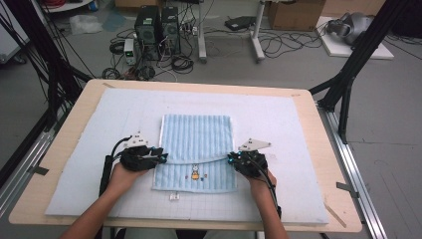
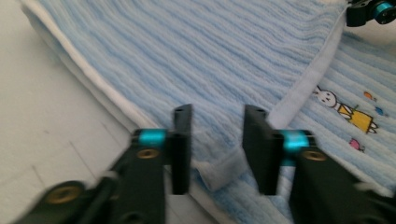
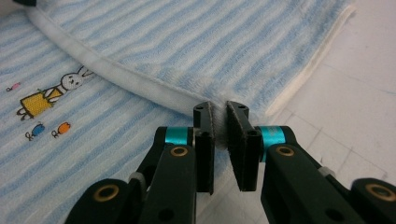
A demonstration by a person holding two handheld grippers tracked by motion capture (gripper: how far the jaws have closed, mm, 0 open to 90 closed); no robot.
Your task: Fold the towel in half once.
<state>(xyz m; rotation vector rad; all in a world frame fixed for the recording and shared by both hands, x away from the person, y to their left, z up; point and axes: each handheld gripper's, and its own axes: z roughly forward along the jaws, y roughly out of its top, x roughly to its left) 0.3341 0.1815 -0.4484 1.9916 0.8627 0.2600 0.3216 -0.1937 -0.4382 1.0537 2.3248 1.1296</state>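
Observation:
A light blue striped towel (image 1: pixel 196 134) lies on the white mat, its upper layer folded down and ending in a white hem above a small embroidered rabbit (image 1: pixel 195 174). My left gripper (image 1: pixel 161 155) is at the towel's left edge. In the left gripper view its jaws (image 2: pixel 217 112) stand apart, with the folded hem corner (image 2: pixel 224 170) loose between them, so it is open. At the right edge, my right gripper (image 1: pixel 231 159) is shut on the hem. The right gripper view shows its pads (image 3: pixel 218 108) pinching the white hem of the towel (image 3: pixel 210 42). The rabbit (image 3: pixel 46 95) lies to their left.
A white gridded mat (image 1: pixel 278 124) covers most of the wooden table (image 1: pixel 318 149). A small white tag (image 1: pixel 174 197) lies just below the towel. Black frame legs (image 1: pixel 348 74) stand beside the table. Computers and cables (image 1: pixel 157 35) sit on the floor behind.

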